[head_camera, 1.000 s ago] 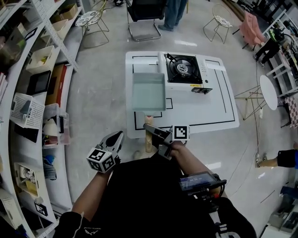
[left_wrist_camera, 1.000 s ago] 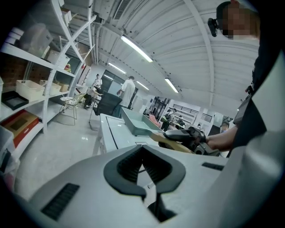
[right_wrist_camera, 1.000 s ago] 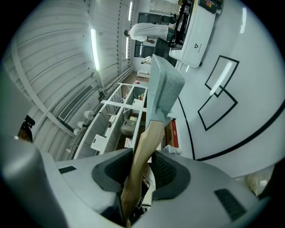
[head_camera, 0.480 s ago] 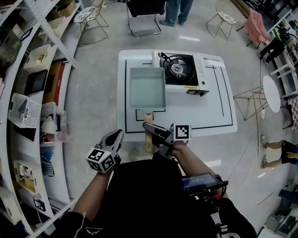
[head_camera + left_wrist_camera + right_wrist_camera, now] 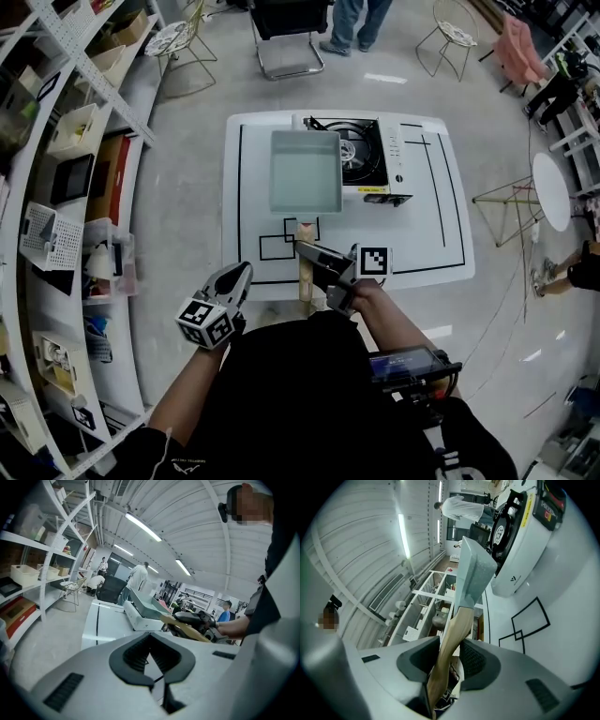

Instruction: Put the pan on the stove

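A square pale-green pan (image 5: 305,171) with a wooden handle (image 5: 306,277) hangs above the white table (image 5: 427,234). My right gripper (image 5: 305,251) is shut on that handle. The pan's right edge overlaps the left side of the black-topped portable stove (image 5: 370,150). In the right gripper view the handle (image 5: 449,639) runs between the pads of that gripper (image 5: 450,645), out to the pan (image 5: 474,569), with the stove (image 5: 515,522) beyond. My left gripper (image 5: 241,272) stays below the table's near edge, shut and empty. In the left gripper view, that gripper (image 5: 150,634) looks towards the pan (image 5: 143,603).
Black tape outlines (image 5: 281,246) mark the tabletop. Shelves with bins (image 5: 56,187) line the left side. A black chair (image 5: 286,28) and a standing person (image 5: 361,23) are beyond the table. Wire chairs (image 5: 445,37) and a round white table (image 5: 548,192) stand at the right.
The pan has moved away from me and to the right, from beside the stove to overlapping its left edge. Both grippers have moved forward, and the table sits nearer.
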A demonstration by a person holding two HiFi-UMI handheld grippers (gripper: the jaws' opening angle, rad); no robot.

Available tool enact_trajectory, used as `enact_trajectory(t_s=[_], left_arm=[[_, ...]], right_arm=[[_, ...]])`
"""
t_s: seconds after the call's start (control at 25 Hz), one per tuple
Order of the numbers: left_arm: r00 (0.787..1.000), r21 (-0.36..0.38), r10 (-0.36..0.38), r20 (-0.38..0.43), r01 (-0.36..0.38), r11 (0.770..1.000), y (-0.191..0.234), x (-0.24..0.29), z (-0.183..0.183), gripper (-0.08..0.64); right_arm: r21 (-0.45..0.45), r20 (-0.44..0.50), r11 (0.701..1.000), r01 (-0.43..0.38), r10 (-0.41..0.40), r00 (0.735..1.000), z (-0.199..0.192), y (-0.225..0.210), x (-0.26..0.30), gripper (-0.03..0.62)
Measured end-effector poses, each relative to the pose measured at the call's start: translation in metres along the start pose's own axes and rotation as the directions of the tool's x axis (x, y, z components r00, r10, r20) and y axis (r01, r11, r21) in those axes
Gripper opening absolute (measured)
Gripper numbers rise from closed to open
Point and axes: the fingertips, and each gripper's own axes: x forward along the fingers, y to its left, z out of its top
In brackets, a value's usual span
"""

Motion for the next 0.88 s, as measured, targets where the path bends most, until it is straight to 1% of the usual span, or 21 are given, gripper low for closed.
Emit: enact_trajectory(t_s=[0.12,0.16,0.28,0.4,0.48,0.68,0.88], left_arm=[[1.0,0.016,0.003,0.002,-0.003,1.0,-0.003,0.013,0.009,0.009],[1.0,0.018,0.004,0.004,-0.004,1.0,-0.004,0.018,0.012,0.009],[1.0,0.011,0.009,0.007,-0.009,1.0,-0.006,0.031,0.014,0.009],[1.0,0.009,0.002,0.003,-0.002,1.0,-0.014,0.045,0.014,0.009],[1.0,0.008,0.004,0.003,-0.004,1.0,-0.017,0.053,0.015,0.009],[1.0,-0.001,0.022,0.008,-0.022,1.0,-0.026,0.069,0.016,0.009],[0.998,0.011,0.058,-0.017,-0.058,0.998,-0.034,0.08,0.01,0.009]], right_arm=[[-0.066,-0.004,0.998,0.013,-0.013,1.0,0.02,-0.008,-0.009,0.149],[-0.07,-0.004,0.998,0.006,-0.006,1.0,0.027,-0.008,-0.011,0.149],[-0.03,0.01,0.999,-0.02,0.02,1.0,0.042,-0.003,-0.015,0.149],[-0.033,0.018,0.999,-0.021,0.022,1.0,0.056,-0.004,-0.024,0.15],[-0.018,0.023,0.999,-0.028,0.028,0.999,0.065,-0.004,-0.028,0.152],[-0.02,0.025,0.999,-0.027,0.027,0.999,0.085,-0.01,-0.044,0.152],[-0.003,0.024,1.0,-0.015,0.015,1.0,0.1,-0.018,-0.056,0.152]])
